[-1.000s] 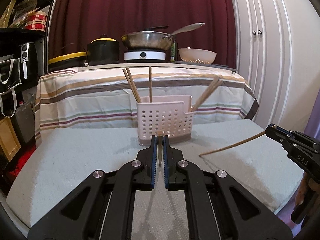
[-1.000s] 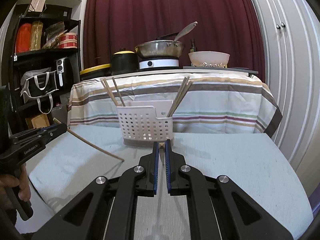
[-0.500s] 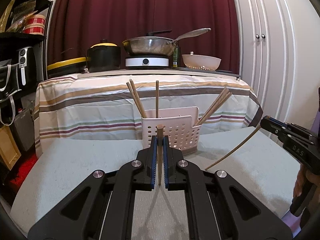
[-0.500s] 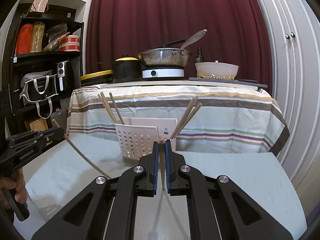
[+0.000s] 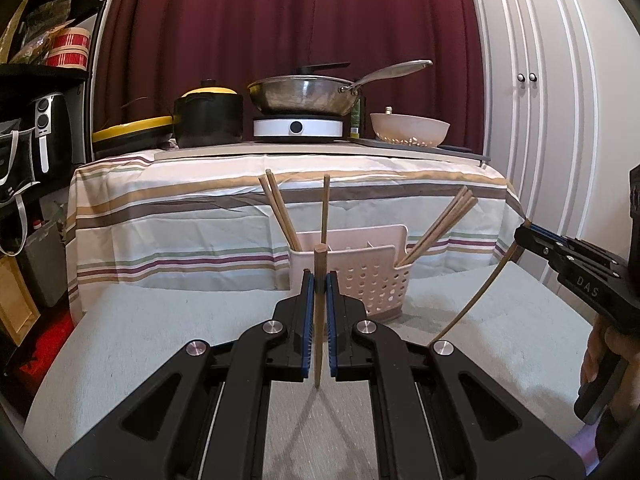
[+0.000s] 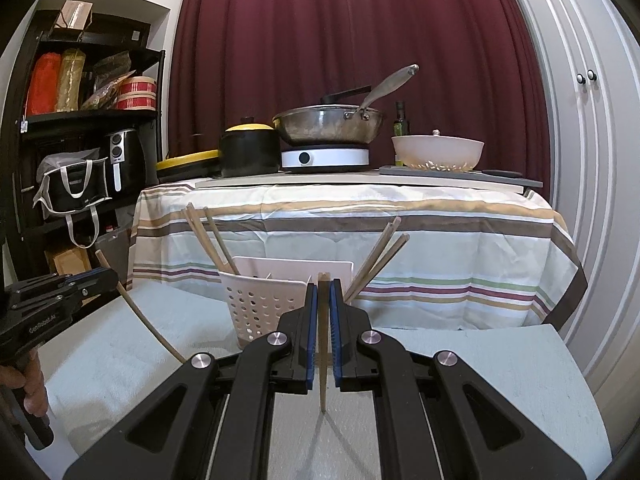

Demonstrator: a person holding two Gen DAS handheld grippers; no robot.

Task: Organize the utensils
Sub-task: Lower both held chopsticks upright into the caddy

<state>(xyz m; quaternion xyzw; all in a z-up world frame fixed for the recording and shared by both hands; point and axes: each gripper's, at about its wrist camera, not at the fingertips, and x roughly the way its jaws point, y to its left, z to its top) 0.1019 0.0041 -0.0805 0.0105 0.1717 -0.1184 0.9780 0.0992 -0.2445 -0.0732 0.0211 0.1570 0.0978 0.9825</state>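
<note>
A pale perforated utensil basket (image 5: 372, 276) stands on the grey padded surface and also shows in the right wrist view (image 6: 260, 300). Several wooden chopsticks lean in its left (image 5: 280, 212) and right (image 5: 440, 224) compartments. My left gripper (image 5: 319, 280) is shut on a wooden chopstick (image 5: 319, 320), held upright above the surface in front of the basket. My right gripper (image 6: 323, 292) is shut on another wooden chopstick (image 6: 323, 340), also upright, just in front of the basket. Each gripper shows in the other's view, at the right (image 5: 524, 236) and the left (image 6: 114, 280).
Behind the basket stands a table with a striped cloth (image 5: 180, 208) carrying a black pot (image 5: 208, 120), a wok on a white burner (image 5: 300, 96) and a white bowl (image 5: 408, 130). Dark shelves (image 6: 80, 120) stand at the left, white cupboard doors (image 5: 532, 120) at the right.
Both grippers have lifted their chopsticks off the surface and turned them upright, and moved closer to the basket.
</note>
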